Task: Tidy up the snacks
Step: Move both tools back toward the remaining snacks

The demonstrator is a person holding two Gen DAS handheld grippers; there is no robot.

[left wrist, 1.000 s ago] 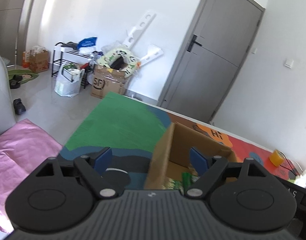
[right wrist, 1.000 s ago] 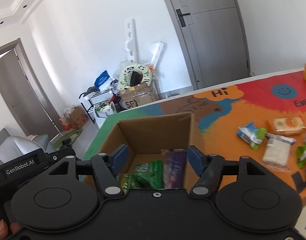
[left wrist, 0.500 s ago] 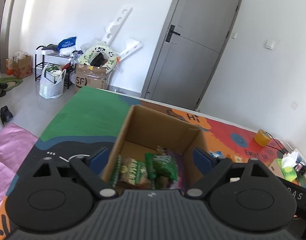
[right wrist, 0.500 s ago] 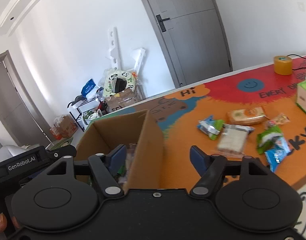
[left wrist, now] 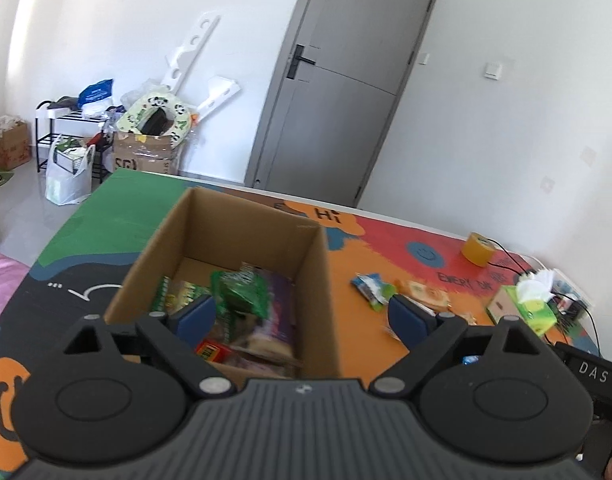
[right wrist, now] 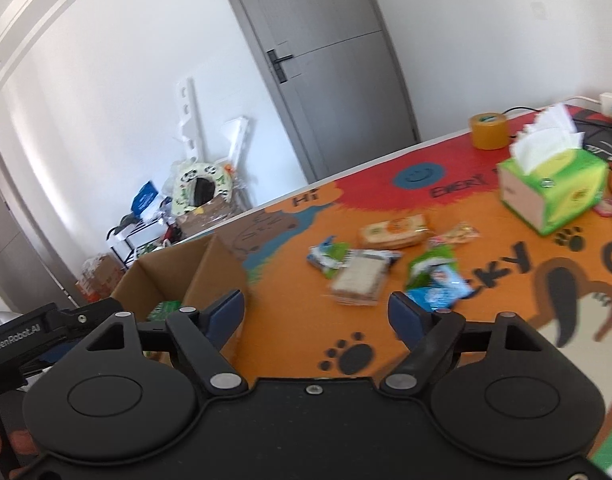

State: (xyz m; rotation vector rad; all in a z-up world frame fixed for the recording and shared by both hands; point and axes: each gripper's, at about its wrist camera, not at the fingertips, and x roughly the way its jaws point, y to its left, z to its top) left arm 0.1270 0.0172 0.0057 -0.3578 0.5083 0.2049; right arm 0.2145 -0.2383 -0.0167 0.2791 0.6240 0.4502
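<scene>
Both views have swung toward the snack side of the table since a second ago. Left gripper [left wrist: 302, 314]: jaws have just been opening, now spread wide, nothing between the pads; earlier it looked at green mat with the cardboard box [left wrist: 317, 280] off to its right, now the box sits dead ahead, its right wall between the fingers. Right gripper [right wrist: 315, 314]: jaws have just been opening, wide, empty; the box was centred ahead of it, now it is off past the left finger.

Box is open-topped, holding green packets [left wrist: 240, 292], a purple pack [left wrist: 280, 312] and a red-yellow one, blurred.

Loose snacks [right wrist: 359, 280] lie on the mat ahead and right of the right gripper. Tissue box [right wrist: 553, 190] and tape roll [right wrist: 487, 130] sit further right.
</scene>
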